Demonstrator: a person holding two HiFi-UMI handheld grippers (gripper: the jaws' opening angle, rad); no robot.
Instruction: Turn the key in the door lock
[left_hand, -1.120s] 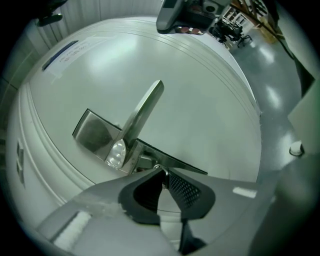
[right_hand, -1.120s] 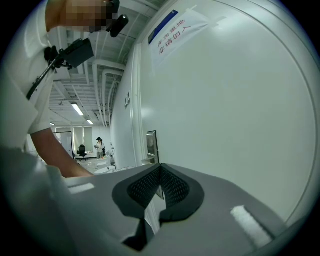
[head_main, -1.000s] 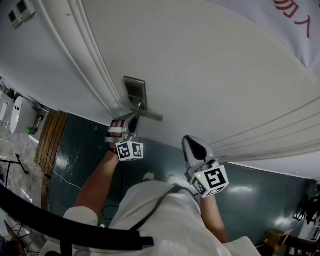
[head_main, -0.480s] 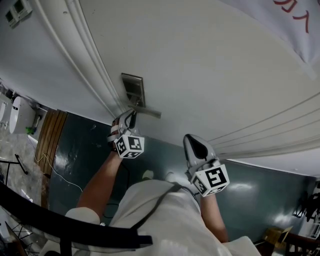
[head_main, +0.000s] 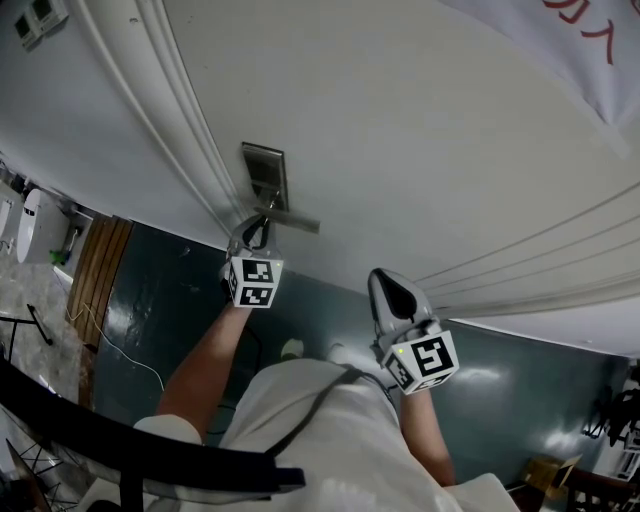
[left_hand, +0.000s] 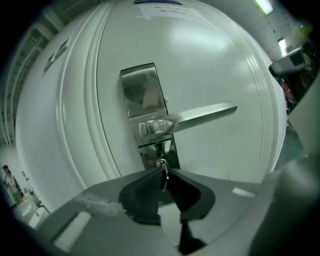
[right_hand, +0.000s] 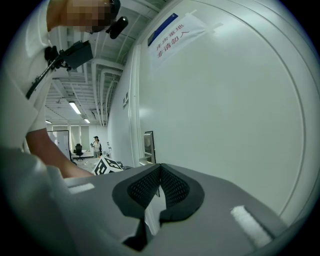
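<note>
From the head view I cannot make out the key at all. The left gripper (head_main: 258, 232) and its marker cube (head_main: 252, 282) cover the spot just under the handle (head_main: 290, 217) on the lock plate (head_main: 266, 172).

The left gripper view fills that in: the pads are clenched on the key (left_hand: 162, 166). Its small metal head and ring poke up between them, right below the handle's hub and against the lower part of the plate. The blade and the keyhole are hidden behind the pads, so I cannot tell how far the key is turned.

Further right, the right gripper (head_main: 386, 290) is held off the door (head_main: 420, 130), well apart from the lock. Its own view shows its jaws pressed together with nothing between them. It also shows what the head view cuts down to a corner — a paper notice (right_hand: 172, 35) taped high on the door, its print too small for me to read.
</note>
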